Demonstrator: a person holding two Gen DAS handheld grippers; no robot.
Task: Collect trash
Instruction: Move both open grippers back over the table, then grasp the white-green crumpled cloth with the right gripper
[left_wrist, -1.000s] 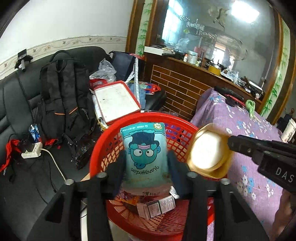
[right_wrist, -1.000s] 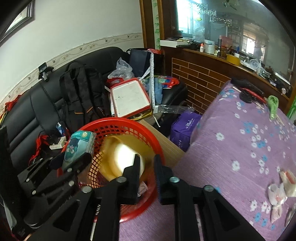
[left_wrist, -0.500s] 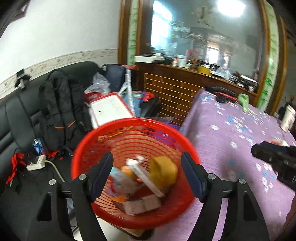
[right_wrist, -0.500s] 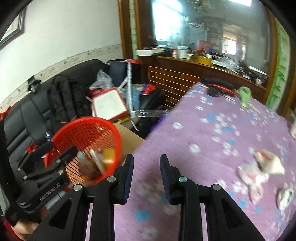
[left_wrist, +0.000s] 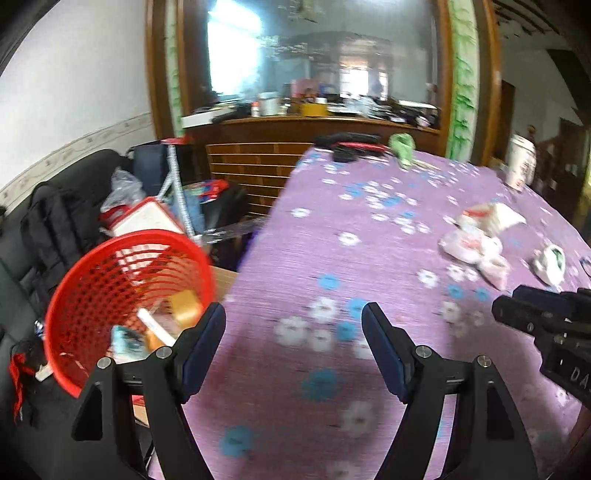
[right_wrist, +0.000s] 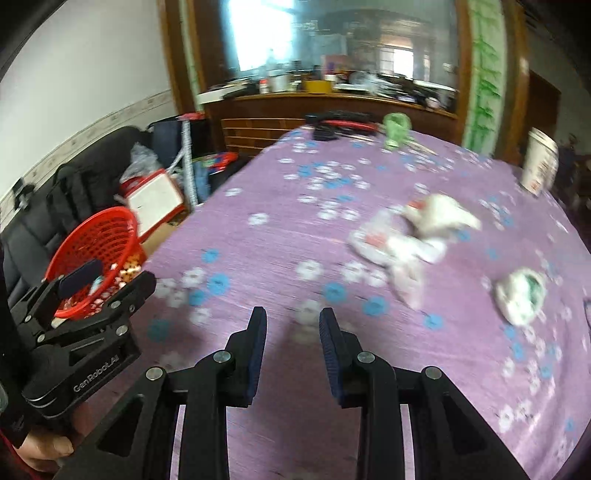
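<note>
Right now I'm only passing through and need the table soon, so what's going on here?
A person is clearing trash with a handheld gripper in each hand. Both the left gripper and the right gripper are open and empty above the purple flowered tablecloth. The red basket beside the table already holds wrappers. Crumpled white wrappers and a small green-and-white wad remain on the cloth.

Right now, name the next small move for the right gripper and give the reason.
Probably carry the right gripper forward to the crumpled white wrappers on the purple tablecloth: nothing is between its jaws, and the wrappers lie outside the red basket.
</note>
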